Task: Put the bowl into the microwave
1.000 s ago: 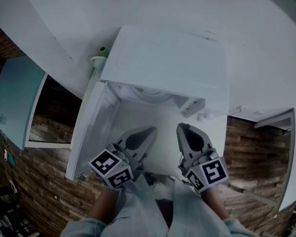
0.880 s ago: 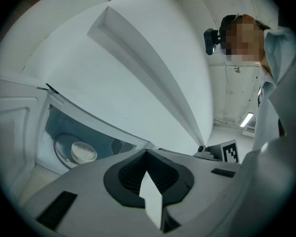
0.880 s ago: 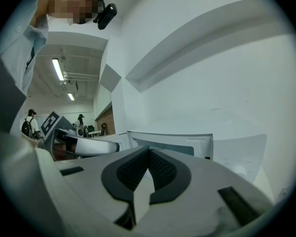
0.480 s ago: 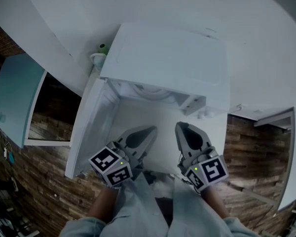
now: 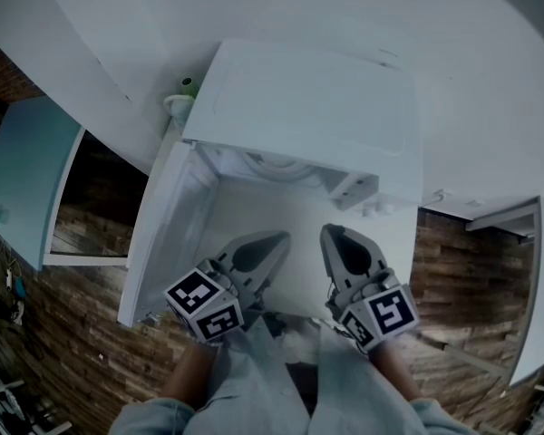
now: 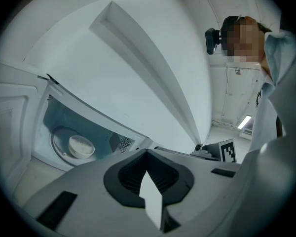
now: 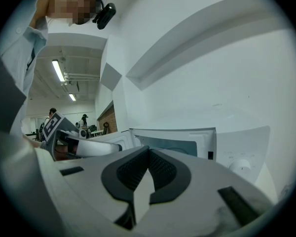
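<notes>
A white bowl (image 6: 81,145) sits on the round turntable inside the white microwave (image 5: 308,116), apart from both grippers. The microwave's door (image 5: 168,234) stands swung open at the left. My left gripper (image 5: 276,240) hangs shut and empty in front of the open cavity, pointing toward it. Beside it on the right, my right gripper (image 5: 331,234) is also shut with nothing held. In the left gripper view the jaws (image 6: 147,152) meet below the cavity. In the right gripper view the jaws (image 7: 149,149) face the microwave's front and its knob (image 7: 241,166).
A small white thing with a green top (image 5: 183,98) stands behind the microwave's left corner. A teal cabinet door (image 5: 27,179) hangs open at far left, and a white panel (image 5: 535,288) at far right. Wooden flooring (image 5: 82,333) lies below. The person's pale sleeves reach in from the bottom.
</notes>
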`<move>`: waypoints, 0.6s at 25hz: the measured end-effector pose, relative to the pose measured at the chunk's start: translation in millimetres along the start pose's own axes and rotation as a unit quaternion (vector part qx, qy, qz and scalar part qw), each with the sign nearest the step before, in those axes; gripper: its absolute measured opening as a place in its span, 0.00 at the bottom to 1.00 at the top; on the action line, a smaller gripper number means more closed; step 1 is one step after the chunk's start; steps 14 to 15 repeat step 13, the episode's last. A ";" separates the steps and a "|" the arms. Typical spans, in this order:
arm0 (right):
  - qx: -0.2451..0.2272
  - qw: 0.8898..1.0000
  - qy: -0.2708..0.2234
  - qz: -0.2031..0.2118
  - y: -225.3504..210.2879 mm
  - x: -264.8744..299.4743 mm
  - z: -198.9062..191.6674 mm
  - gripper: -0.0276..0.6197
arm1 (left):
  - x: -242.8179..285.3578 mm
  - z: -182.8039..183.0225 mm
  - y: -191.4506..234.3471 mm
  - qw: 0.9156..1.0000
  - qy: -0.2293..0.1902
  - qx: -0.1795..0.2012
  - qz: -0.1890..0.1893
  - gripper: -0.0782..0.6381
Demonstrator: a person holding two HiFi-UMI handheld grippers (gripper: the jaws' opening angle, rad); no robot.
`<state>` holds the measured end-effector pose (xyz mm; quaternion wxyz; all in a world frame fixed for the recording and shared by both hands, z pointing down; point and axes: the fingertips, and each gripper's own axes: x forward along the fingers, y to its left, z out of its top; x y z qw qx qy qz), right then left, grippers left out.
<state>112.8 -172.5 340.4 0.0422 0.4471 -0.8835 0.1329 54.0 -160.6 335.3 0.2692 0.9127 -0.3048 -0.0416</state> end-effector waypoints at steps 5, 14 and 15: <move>-0.003 1.000 0.006 -0.002 -0.9 -0.5 -2.2 0.05 | 2.4 -2.2 -2.5 1.000 0.005 0.002 -0.006 0.11; 0.001 1.000 0.005 0.005 1.4 0.7 -4.0 0.05 | 3.4 -4.9 -1.9 1.000 0.008 -0.002 -0.007 0.11; 0.001 1.000 0.005 0.005 1.4 0.7 -4.0 0.05 | 3.4 -4.9 -1.9 1.000 0.008 -0.002 -0.007 0.11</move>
